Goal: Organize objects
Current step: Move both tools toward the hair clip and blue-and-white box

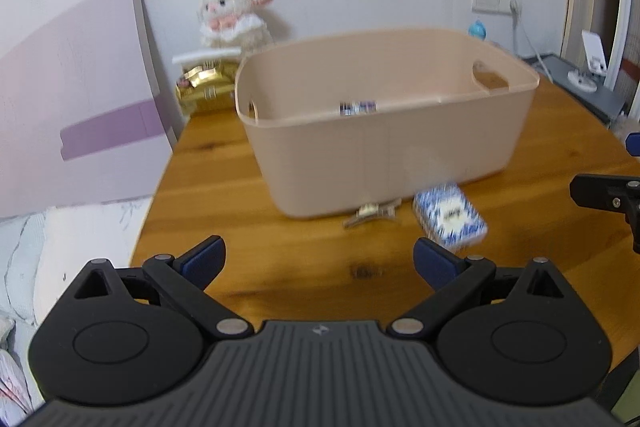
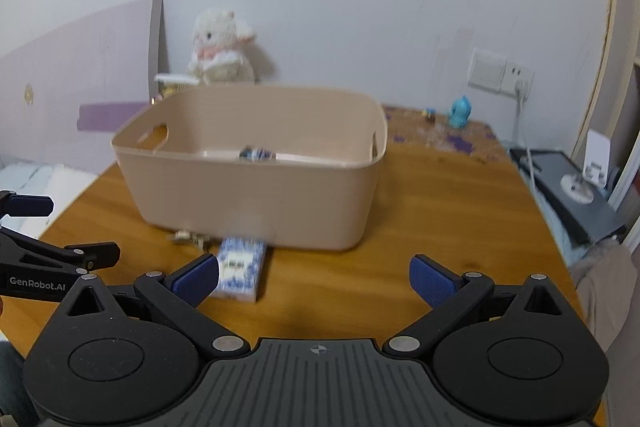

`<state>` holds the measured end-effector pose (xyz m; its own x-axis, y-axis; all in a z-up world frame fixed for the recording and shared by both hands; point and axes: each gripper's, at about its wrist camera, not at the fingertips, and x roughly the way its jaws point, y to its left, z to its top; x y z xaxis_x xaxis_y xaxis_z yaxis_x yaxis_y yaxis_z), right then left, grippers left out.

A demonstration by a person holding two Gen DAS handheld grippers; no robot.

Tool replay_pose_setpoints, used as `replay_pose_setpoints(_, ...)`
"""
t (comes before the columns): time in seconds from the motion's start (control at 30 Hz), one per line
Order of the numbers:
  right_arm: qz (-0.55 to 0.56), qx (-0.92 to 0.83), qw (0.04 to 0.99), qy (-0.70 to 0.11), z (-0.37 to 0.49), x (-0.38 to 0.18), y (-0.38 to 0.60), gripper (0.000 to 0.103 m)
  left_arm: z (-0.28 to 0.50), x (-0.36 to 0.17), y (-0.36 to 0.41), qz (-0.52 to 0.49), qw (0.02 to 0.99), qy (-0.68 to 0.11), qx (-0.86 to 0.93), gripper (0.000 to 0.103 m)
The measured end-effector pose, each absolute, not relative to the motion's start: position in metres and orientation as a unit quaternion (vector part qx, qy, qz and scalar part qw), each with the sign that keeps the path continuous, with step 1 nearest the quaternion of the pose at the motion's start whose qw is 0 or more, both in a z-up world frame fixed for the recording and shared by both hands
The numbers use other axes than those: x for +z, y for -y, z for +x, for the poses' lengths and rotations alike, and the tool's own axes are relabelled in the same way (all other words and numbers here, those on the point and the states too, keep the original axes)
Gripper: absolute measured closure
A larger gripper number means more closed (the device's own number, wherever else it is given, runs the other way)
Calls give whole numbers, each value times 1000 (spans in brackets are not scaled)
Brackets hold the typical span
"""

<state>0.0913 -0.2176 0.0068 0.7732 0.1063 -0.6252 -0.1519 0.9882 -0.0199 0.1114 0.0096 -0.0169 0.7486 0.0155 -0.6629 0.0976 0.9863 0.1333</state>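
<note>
A beige plastic basket stands on the wooden table, with a small blue-patterned item inside it. In front of the basket lie a blue-and-white card box and a metal hair clip. My left gripper is open above the table's near edge, the box just beyond its right finger. My right gripper is open too, its left finger overlapping the box. Neither holds anything. The right gripper's edge shows at far right of the left view, and the left gripper at far left of the right view.
A white plush lamb and a gold packet sit behind the basket by the wall. A blue figurine stands at the back right near a wall socket. A purple board leans at left; bedding lies below the table's left edge.
</note>
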Motion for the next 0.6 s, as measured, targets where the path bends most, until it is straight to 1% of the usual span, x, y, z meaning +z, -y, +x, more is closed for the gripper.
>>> replay_pose_setpoints(0.3, -49, 87, 915, -392, 113, -43, 200, 0, 130, -50, -11, 79, 915, -395, -24, 2)
replay_pose_setpoints(0.6, -59, 115, 899, -418, 140, -71, 179, 0, 157, -70, -17, 64, 905, -419, -20, 2)
